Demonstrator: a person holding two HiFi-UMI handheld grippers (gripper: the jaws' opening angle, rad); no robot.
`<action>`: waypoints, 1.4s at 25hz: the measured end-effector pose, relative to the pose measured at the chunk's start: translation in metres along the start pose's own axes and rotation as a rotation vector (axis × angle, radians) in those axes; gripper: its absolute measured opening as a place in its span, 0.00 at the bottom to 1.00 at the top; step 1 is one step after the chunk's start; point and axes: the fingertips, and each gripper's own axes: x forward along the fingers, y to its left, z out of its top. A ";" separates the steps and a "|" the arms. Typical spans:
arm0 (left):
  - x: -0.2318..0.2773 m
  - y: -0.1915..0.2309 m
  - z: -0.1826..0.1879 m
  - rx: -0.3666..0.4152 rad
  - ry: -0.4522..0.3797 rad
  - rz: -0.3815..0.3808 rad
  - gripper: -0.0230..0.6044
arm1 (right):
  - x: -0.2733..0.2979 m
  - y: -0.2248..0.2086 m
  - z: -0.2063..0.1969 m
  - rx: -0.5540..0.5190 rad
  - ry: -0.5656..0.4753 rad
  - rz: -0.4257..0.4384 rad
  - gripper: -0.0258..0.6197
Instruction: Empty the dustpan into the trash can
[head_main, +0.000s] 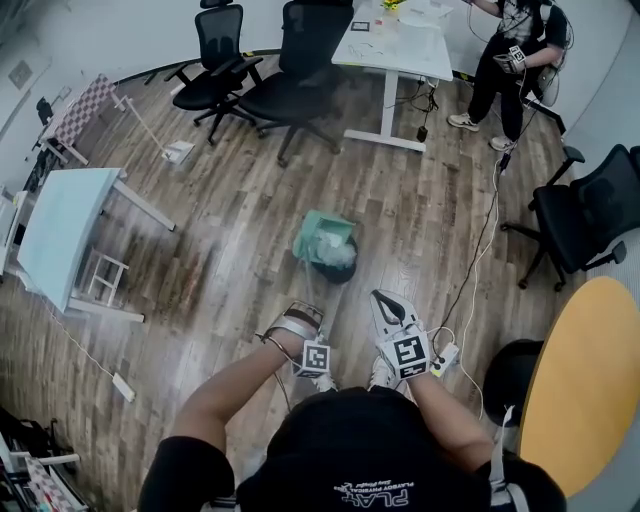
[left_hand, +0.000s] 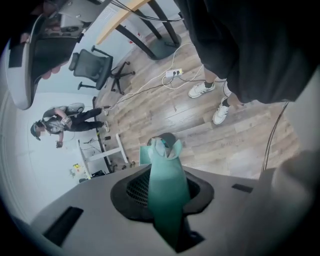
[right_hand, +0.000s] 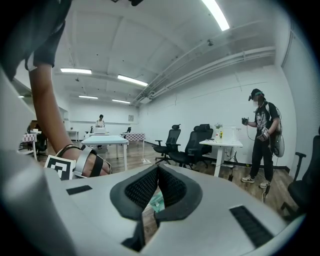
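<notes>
Progress looks to be at the pouring stage, with the emptying itself neither clearly done nor clearly pending. The left gripper (head_main: 298, 322) has its jaws narrowed onto the long teal handle (left_hand: 167, 205) of the dustpan (head_main: 322, 232), which runs out between the pads to the pan end. That end hangs at the mouth of the black trash can (head_main: 343, 272), above the clear liner bag (head_main: 336, 256) that fills it. In the head view the pan seems tilted over the rim, though it is blurred, and no debris can be made out in the pan or falling from it, so whether anything has dropped cannot be told. The right gripper (head_main: 383, 298) is level beside the left one, apart from the handle, its jaws drawn together with nothing between them; only a slit shows the floor and a bit of teal beyond. Judging from this, carrying and positioning are finished. What remains is to finish the tip so the contents slide into the liner, then lift the dustpan clear of the can.
</notes>
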 end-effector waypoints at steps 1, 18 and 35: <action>0.000 0.000 0.003 0.024 -0.003 0.001 0.19 | -0.001 -0.001 0.000 0.001 0.001 0.001 0.08; -0.008 -0.036 0.011 0.616 0.078 0.001 0.19 | -0.001 0.002 -0.008 0.021 0.005 0.060 0.08; -0.013 -0.050 0.017 0.703 0.088 -0.011 0.19 | 0.003 0.006 -0.009 0.030 -0.004 0.089 0.08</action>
